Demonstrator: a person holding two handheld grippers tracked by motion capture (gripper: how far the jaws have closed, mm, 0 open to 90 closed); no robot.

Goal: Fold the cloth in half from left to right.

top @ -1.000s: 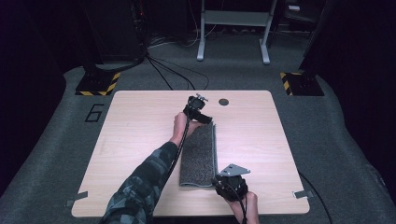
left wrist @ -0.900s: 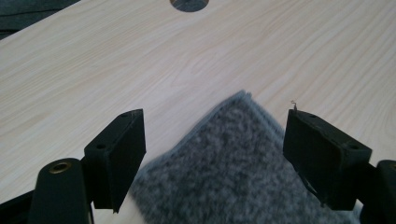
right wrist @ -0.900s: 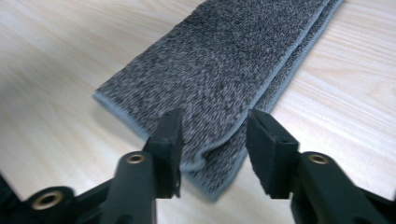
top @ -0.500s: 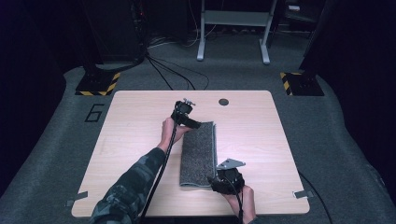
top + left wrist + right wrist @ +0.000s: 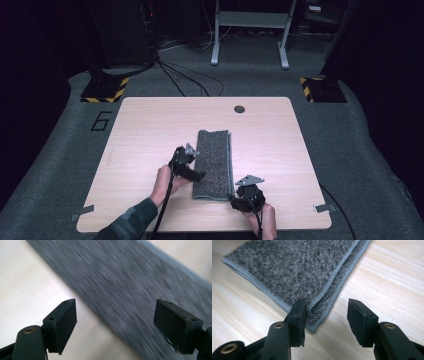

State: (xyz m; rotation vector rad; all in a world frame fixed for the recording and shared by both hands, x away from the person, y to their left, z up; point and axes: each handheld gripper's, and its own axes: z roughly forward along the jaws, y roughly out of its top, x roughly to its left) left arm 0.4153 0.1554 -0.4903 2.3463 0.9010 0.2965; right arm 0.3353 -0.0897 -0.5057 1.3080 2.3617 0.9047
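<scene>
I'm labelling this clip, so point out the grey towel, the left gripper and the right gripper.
Grey towel (image 5: 214,162), high view, middle of its top layer.
Left gripper (image 5: 115,326), left gripper view, between its open jaws.
Right gripper (image 5: 326,315), right gripper view, between its open jaws.

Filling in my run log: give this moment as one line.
stage: folded grey towel flat on table | left gripper: open over towel edge | right gripper: open at near corner

The folded towel (image 5: 214,164) lies mid-tabletop (image 5: 280,150). Left gripper (image 5: 186,165) sits at the towel's left edge, right gripper (image 5: 248,194) at its near right corner.
</scene>
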